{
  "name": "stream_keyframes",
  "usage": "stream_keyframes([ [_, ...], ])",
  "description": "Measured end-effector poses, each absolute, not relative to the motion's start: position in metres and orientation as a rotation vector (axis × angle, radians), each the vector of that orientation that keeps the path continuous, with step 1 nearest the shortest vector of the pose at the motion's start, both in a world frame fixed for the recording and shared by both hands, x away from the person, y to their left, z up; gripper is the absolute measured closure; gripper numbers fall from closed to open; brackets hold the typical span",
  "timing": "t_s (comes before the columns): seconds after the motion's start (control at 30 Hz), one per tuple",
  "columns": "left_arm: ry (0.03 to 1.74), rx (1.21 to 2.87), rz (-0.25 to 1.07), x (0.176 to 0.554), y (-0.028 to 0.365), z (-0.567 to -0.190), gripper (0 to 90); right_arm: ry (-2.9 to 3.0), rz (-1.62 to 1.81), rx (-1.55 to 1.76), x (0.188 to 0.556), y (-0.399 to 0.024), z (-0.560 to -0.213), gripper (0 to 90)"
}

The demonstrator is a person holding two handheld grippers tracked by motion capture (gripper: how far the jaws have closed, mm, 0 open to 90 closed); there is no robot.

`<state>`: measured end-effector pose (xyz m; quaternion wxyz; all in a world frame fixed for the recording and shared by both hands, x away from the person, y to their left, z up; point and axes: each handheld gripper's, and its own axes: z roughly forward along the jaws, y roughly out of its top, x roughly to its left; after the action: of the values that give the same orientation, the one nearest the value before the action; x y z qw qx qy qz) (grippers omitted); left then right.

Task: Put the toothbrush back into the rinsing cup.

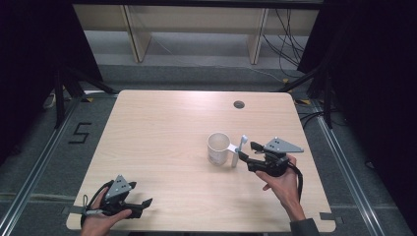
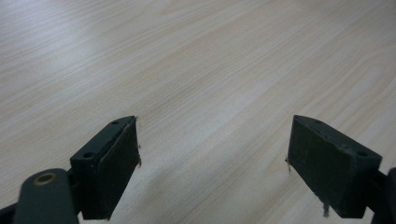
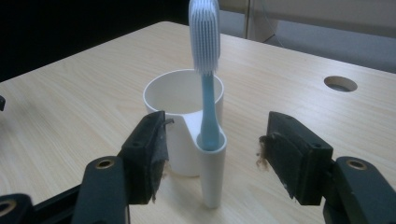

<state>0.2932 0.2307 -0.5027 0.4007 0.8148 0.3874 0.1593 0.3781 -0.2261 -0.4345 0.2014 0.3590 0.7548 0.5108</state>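
Right tongs (image 3: 210,154) spread, flanking toothbrush (image 3: 205,60) upright in cup's (image 3: 180,100) side holder at frame centre. Likely light, rigid, slippery; grip handle. Left tongs (image 2: 212,154) spread over bare bench (image 2: 187,56).

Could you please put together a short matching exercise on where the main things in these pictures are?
Things:
1. toothbrush
2. white cup
3. left tongs
4. round hole

Places or states:
A. open over bare wood at the table's near left corner
B. in the tabletop near its far edge
C. upright in the holder on the cup's side
D. on the table, right of centre, ahead of the open right tongs

Pairs: 1-C, 2-D, 3-A, 4-B
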Motion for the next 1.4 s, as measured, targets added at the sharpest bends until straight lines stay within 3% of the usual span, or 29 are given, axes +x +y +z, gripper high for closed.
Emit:
stream_keyframes([
  [0.7,0.98,2.048,0.397,0.293,0.231,-0.503,15.9,2.078,1.442,1.092,0.364,-0.241,-0.429,36.8],
  [1.4,0.974,2.051,0.401,0.293,0.229,-0.503,15.9,2.14,1.373,1.103,0.352,-0.246,-0.445,33.5],
])
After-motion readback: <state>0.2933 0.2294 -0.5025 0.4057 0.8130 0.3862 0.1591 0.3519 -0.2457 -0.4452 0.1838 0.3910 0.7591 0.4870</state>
